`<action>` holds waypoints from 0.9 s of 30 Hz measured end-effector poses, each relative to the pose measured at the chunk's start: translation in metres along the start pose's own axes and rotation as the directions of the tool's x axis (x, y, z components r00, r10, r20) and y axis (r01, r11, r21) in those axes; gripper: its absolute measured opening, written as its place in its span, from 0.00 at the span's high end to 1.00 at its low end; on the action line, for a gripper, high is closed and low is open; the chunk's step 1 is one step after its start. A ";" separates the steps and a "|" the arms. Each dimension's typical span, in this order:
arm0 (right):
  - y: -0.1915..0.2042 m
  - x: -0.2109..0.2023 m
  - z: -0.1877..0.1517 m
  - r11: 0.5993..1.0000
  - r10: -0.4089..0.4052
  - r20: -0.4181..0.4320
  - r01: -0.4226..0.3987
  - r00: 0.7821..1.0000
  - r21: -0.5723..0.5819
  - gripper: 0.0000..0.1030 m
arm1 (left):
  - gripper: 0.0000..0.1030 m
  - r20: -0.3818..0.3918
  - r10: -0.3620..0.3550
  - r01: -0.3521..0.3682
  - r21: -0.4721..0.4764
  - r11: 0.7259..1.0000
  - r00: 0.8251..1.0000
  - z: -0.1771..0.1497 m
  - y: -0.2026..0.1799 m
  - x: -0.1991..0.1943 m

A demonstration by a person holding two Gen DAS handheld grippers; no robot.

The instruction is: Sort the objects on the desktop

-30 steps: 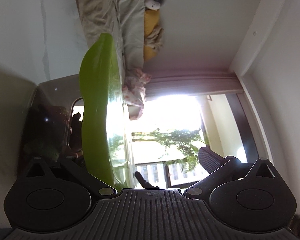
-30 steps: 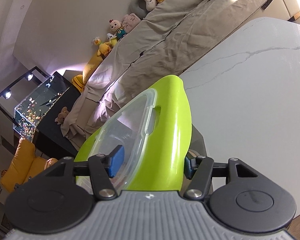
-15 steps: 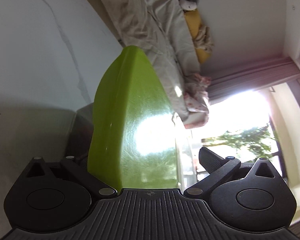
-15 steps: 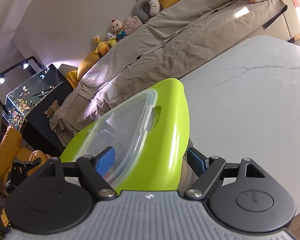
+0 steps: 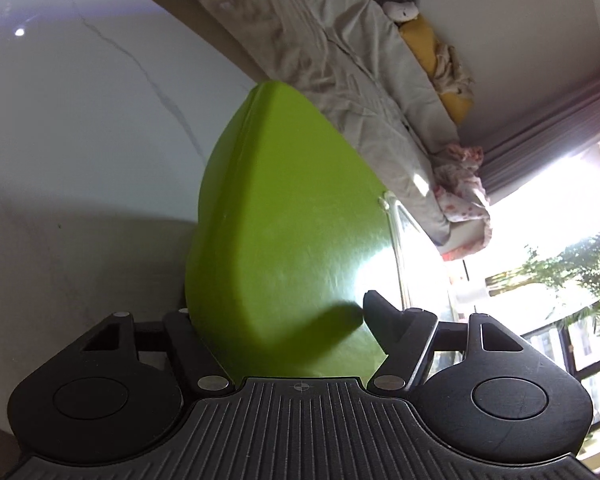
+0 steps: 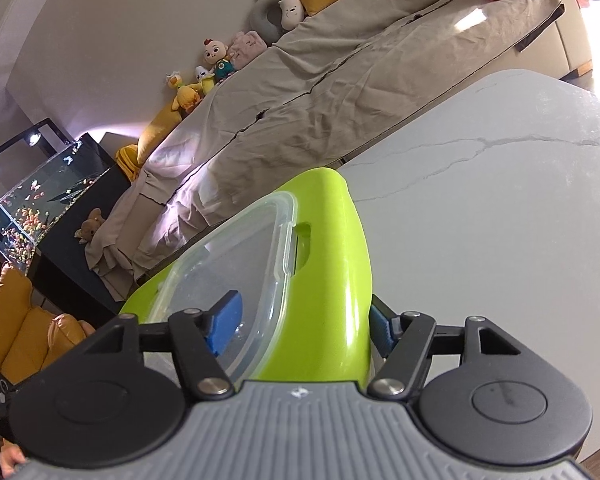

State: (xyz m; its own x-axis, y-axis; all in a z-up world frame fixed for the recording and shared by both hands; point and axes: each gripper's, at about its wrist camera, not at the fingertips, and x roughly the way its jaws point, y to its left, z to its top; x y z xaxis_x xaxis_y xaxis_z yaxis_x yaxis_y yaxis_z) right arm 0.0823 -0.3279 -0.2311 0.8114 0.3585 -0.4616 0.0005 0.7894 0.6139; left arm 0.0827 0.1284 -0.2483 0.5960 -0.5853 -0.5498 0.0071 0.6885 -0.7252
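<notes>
A lime-green plastic box [image 5: 284,240] with a clear snap lid [image 6: 236,272] is held between both grippers above the white marble table [image 6: 500,220]. My left gripper [image 5: 284,320] is shut on the box's wall at one end, its black fingers [image 5: 384,320] pressed on the green side. My right gripper [image 6: 300,324] is shut on the opposite end, one blue pad [image 6: 226,320] on the clear lid and the other against the green outer wall. The box's inside is hidden.
A sofa under a beige cover [image 6: 360,80] runs along the table's far edge, with plush toys [image 6: 220,56] on it. A fish tank [image 6: 40,200] stands at left. A bright window with plants [image 5: 560,260] lies beyond the left gripper.
The left gripper view has swung from the window down toward the table, and more of the green wall faces it. The right gripper view has tilted slightly. Both grips hold unchanged.
</notes>
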 end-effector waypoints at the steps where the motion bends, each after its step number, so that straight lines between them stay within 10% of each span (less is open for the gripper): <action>1: 0.001 -0.001 -0.002 1.000 0.006 -0.002 -0.006 1.000 -0.001 0.34 | 0.28 0.013 0.009 -0.009 0.022 1.000 1.000 -0.004 -0.005 -0.004; 6: 0.004 -0.012 -0.015 0.999 0.035 0.016 -0.035 0.999 -0.011 0.34 | 0.20 0.048 0.045 -0.050 0.109 0.993 0.998 -0.018 -0.025 -0.011; 17: -0.002 -0.027 -0.012 0.996 -0.046 0.093 0.053 0.995 -0.075 0.22 | 0.05 0.140 0.037 -0.029 -0.057 0.998 0.989 0.013 0.027 -0.041; 27: 0.002 0.016 0.015 0.999 0.004 0.022 -0.003 1.000 -0.044 0.37 | 0.16 0.210 0.231 -0.265 0.148 0.953 0.950 0.046 -0.025 -0.006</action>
State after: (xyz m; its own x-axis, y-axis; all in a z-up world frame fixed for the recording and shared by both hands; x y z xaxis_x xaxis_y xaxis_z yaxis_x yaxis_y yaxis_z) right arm 0.1040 -0.3278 -0.2281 0.8240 0.3504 -0.4453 -0.0273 0.8094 0.5866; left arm 0.1158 0.1347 -0.2074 0.7366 -0.3065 -0.6029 -0.0324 0.8744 -0.4841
